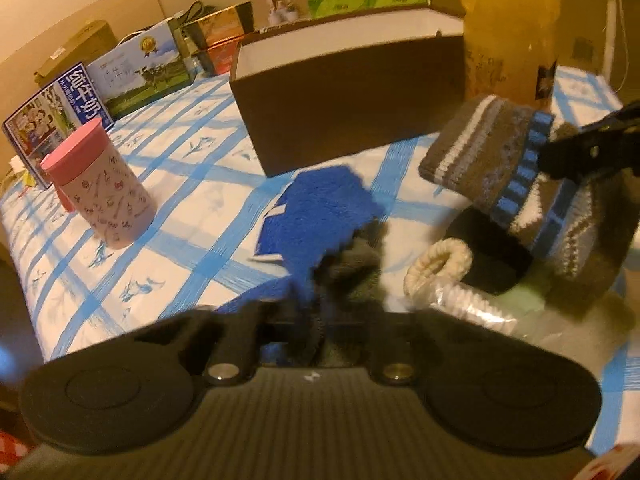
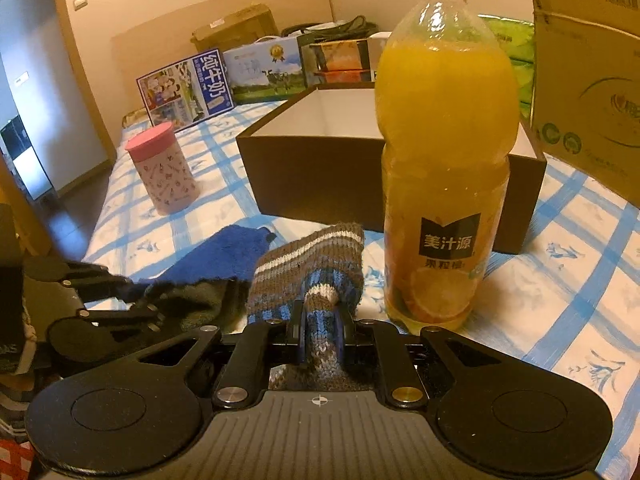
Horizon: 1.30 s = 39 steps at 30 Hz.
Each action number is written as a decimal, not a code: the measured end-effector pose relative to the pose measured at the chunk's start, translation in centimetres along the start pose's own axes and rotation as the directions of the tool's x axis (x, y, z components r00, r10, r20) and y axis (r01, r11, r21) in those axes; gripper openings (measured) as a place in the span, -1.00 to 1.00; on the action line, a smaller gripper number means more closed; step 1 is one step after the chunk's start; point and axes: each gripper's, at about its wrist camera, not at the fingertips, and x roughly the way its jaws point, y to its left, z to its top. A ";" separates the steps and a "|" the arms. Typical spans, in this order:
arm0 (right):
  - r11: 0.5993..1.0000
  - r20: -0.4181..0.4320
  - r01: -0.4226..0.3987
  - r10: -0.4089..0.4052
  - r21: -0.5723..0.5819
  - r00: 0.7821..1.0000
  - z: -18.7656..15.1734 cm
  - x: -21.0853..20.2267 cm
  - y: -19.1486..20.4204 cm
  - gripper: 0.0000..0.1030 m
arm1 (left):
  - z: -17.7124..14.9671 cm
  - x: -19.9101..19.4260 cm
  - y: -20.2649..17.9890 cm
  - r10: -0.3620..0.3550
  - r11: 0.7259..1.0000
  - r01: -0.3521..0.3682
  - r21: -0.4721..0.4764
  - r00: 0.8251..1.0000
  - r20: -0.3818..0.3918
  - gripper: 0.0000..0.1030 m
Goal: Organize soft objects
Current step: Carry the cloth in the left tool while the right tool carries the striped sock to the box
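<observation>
Two claws are clenched on soft things over the checked bed: the left claw [image 1: 320,300] pinches a blue-grey cloth [image 1: 324,212], the right claw [image 2: 320,334] a striped knit piece [image 2: 316,268], near the open brown box [image 2: 320,168].

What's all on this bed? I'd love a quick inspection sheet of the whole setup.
Surface: blue-checked sheet.
Job's things: striped knit sock; blue towel; open dark box, nothing seen inside.
Clutter: juice bottle, pink canister, cream hair ties.
Grippers: right tool shut on the sock; left tool shut on the towel's grey edge.
Cables: nothing seen clearly.
Surroundings: cartons along the headboard.
</observation>
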 end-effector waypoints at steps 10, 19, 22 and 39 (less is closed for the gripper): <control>1.000 0.053 0.008 -0.008 -0.001 0.999 1.1 -2.8 1.1 -0.74 | 1.6 -6.8 3.4 -0.086 0.993 0.099 -0.064 0.980 0.179 -0.89; 1.000 0.106 -0.011 0.010 0.007 0.994 3.5 -6.2 3.5 -0.74 | 4.1 -15.4 7.4 -0.084 0.976 0.147 -0.162 0.935 0.344 -0.89; 1.000 0.100 0.002 -0.004 0.020 0.995 4.5 -6.5 4.7 -0.73 | 5.2 -17.2 8.3 -0.080 0.973 0.154 -0.171 0.922 0.379 -0.89; 0.986 0.168 0.116 -0.136 0.123 0.976 13.7 -1.9 7.2 -0.73 | 15.2 -15.2 12.5 -0.108 0.962 0.208 -0.178 0.885 0.453 -0.89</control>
